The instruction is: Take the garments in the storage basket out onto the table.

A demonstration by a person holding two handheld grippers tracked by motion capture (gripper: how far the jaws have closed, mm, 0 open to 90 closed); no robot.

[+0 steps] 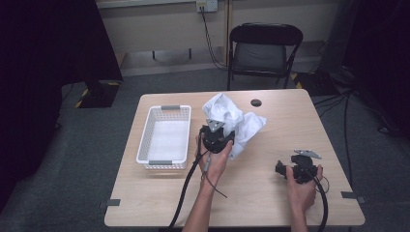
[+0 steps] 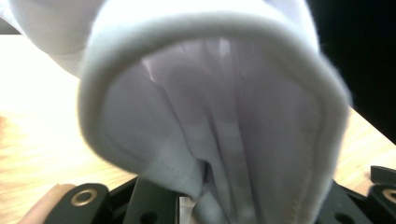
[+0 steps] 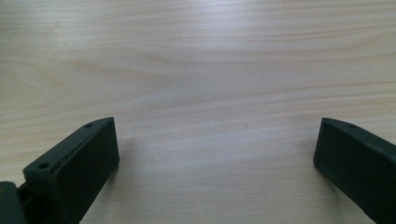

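White cloth (image 1: pixel 233 121), soft and crumpled, bunched into a loose heap near the middle of a pale wooden worktop (image 1: pixel 270 193). Left claw (image 1: pixel 217 137) clamped on a gathered fold at the near edge of the heap, jaws drawn tight together with fabric pinched between them. Seen close up from the left claw's own camera: cloth (image 2: pixel 210 116) rising straight ahead and arching overhead, thick hemmed edge curving around, thin pleats running down into the pinch point.

Likely handling: very light, limp, no stiffness at all; bound to sag, drape and trail from wherever held, never keeping shape. Not fragile, not slippery, though a thin single layer could slide out of a weak pinch. Best hold judged to be a bunched fold or the thicker hem, several layers deep, as taken now. A second hold well along the edge probably needed for spreading or folding.

White plastic basket (image 1: pixel 145 145) just left of the left claw, apart from the cloth, nothing visible inside. Right claw (image 1: pixel 283 169) well off to the right, resting low by the worktop, jaws spread wide with bare wood (image 3: pixel 210 93) between them.
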